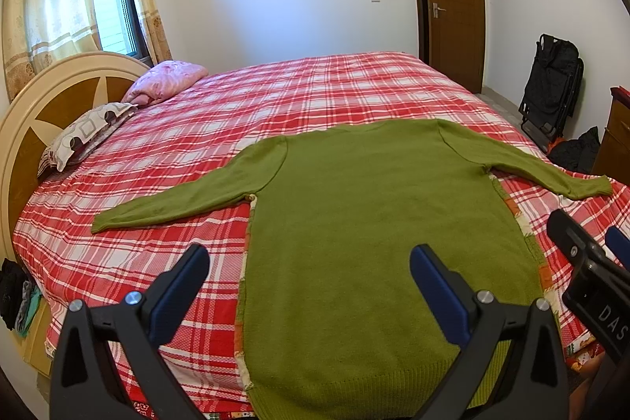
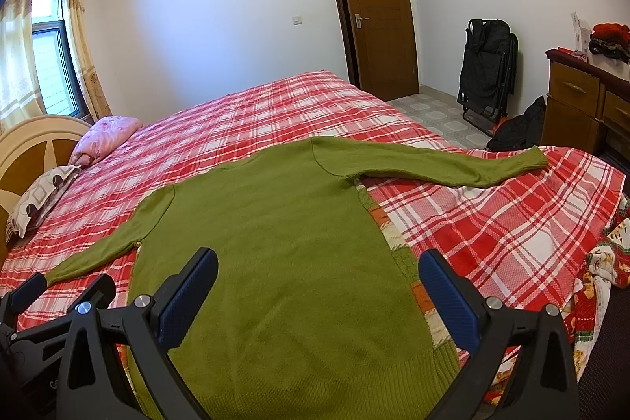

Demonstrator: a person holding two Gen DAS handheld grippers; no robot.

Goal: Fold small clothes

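A green knitted sweater [image 1: 378, 223] lies flat on the red plaid bed [image 1: 275, 97], both sleeves spread out sideways, hem nearest me. My left gripper [image 1: 309, 280] hovers open over the sweater's lower left part, holding nothing. In the right wrist view the same sweater [image 2: 275, 243] fills the middle, and my right gripper [image 2: 317, 286] hangs open above its lower right part, also holding nothing. The right gripper [image 1: 590, 247] shows at the right edge of the left wrist view; the left gripper [image 2: 67, 286] shows at the lower left of the right wrist view.
Pillows [image 1: 90, 132] and a pink quilt [image 1: 165, 81] lie by the headboard [image 1: 23, 128] at left. A brown door [image 2: 374, 14], a folded black chair [image 2: 488, 69], a black bag [image 2: 516, 128] and a wooden dresser [image 2: 582, 101] stand beyond the bed at right.
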